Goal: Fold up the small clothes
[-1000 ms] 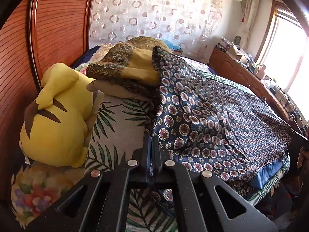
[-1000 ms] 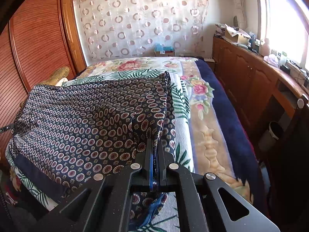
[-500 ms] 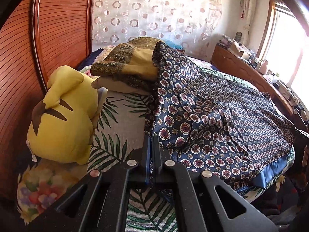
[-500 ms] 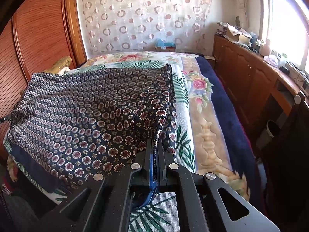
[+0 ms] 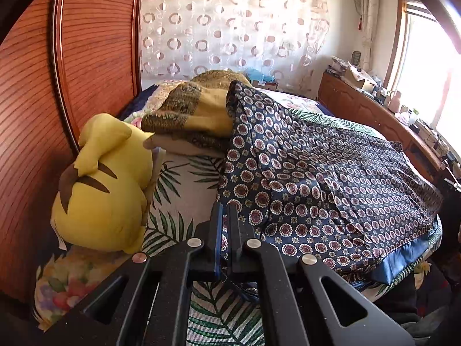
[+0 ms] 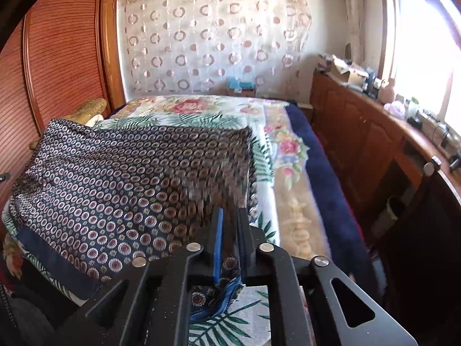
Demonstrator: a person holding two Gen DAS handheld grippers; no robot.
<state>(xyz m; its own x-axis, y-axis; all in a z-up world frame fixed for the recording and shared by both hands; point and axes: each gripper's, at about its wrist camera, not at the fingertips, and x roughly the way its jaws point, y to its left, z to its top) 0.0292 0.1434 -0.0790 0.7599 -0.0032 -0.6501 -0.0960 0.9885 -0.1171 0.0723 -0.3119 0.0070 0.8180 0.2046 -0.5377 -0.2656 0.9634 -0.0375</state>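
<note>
**Patterned cloth spread across the bed, one corner in each gripper**

You are working over a bed (image 6: 291,201) covered in a leaf-and-flower print, with a slatted wooden headboard (image 5: 95,43) at 10 o'clock in the left wrist view and a circle-patterned curtain (image 6: 213,37) at 12 o'clock behind. A wooden cabinet (image 6: 360,135) runs down the bed's right side; between it and the cloth, from 1 to 3 o'clock in the right wrist view, lies a bare strip of bedcover. To the left the room is tighter: a yellow plush toy (image 5: 106,184) sits at 9 o'clock and a gold pillow (image 5: 196,109) at 11 o'clock, and the cloth's far corner rests against that pillow.

The navy patterned garment (image 5: 317,178) lies draped with its long axis running across the bed from your left gripper (image 5: 224,210) to your right gripper (image 6: 229,216). Its plain blue hem faces you along the near bed edge.

Your left jaws are nearly together and pinch the cloth's edge. Your right jaws stand narrow with fabric between them and a blue-edged fold hanging below.

The cloth near the right fingertips is blurred, and the bed's near edge is hidden behind both gripper bodies.
</note>
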